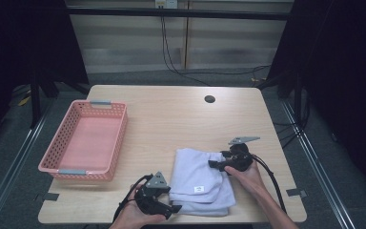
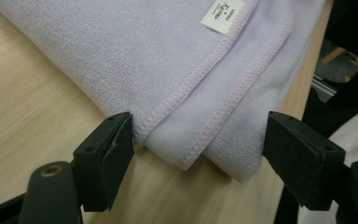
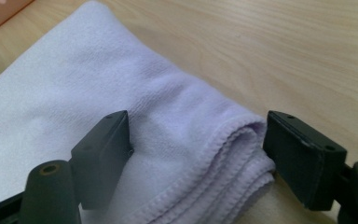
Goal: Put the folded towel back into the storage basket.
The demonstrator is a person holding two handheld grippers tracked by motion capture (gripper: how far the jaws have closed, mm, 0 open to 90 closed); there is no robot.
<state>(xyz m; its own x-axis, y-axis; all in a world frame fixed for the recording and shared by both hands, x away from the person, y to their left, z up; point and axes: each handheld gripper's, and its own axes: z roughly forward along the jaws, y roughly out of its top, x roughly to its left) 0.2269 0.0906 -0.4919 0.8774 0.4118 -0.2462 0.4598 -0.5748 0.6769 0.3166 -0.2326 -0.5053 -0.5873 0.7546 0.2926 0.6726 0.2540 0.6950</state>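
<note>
**rig_op:** Okay, counting from my side of the tabletop [image 1: 171,114] outward. Two grippers, one towel, one basket, that's the lot. Nearest is the left gripper [image 1: 175,209], down at the near edge, jaws spread wide with the near left corner of the folded towel [image 1: 200,179] sitting between them. In the left gripper view the one jaw is right against the stitched hem and the other stands just off the fold, so no squeeze, nothing pinched.

**benchwatcher:** And the other hand?

**rig_op:** The right gripper [image 1: 213,164] is a bit farther in, at the towel's right side. Same deal, jaws gaping. In the right gripper view the towel's thick folded corner lies between them, one jaw over the cloth, the other out by the fold's edge. Can't tell if the pads brush the fabric, but they aren't clamped on it.

**benchwatcher:** How's the towel lying?

**rig_op:** Pale lilac, folded into several layers, one small white label [image 1: 199,189] on top near me. It's on the near right part of the tabletop, and its near edge comes almost to the tabletop's front lip, so very little spare room there.

**benchwatcher:** Room elsewhere?

**rig_op:** Plenty. Bare wood between the towel and the pink basket [image 1: 116,143], which sits well apart at the left, its left wall about along the tabletop's left edge. Beyond both, the whole far half is open up to one round cable hole [image 1: 209,99] near the back edge.
</note>
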